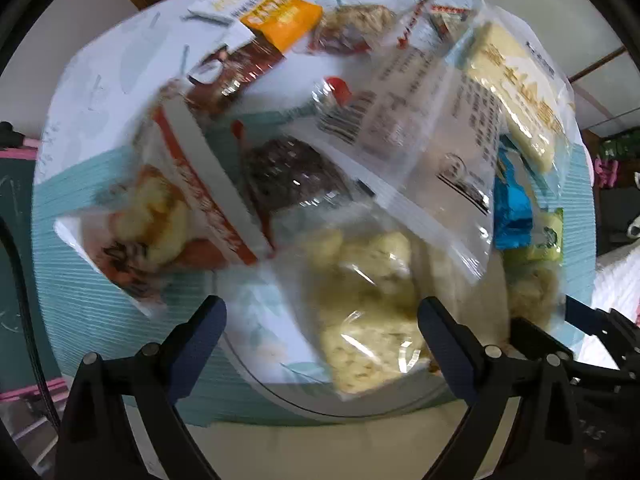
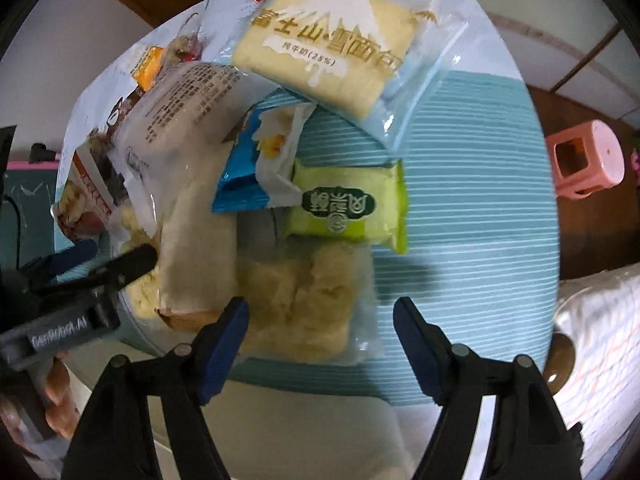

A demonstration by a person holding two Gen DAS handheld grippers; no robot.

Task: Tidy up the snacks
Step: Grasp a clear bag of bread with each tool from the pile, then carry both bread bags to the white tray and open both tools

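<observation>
Several snack packets lie heaped on a teal striped mat [image 1: 80, 300] over a white round table. My left gripper [image 1: 320, 320] is open, its jaws wide apart just before a clear bag of pale crackers [image 1: 368, 320]. Behind it lie a large clear printed bag [image 1: 420, 120], a dark round cake [image 1: 288, 172] and a red-and-white packet [image 1: 172, 216]. My right gripper [image 2: 320, 324] is open over a clear packet of yellow pastry [image 2: 304, 300]. Beyond lie a green packet [image 2: 352, 204], a blue packet [image 2: 256, 164] and a yellow bread bag [image 2: 328, 44].
An orange packet [image 1: 284, 20] and a brown packet [image 1: 236, 68] lie at the far side of the table. The left gripper's body [image 2: 72, 292] shows at the left of the right wrist view. A pink stool [image 2: 588, 160] stands on the floor at the right.
</observation>
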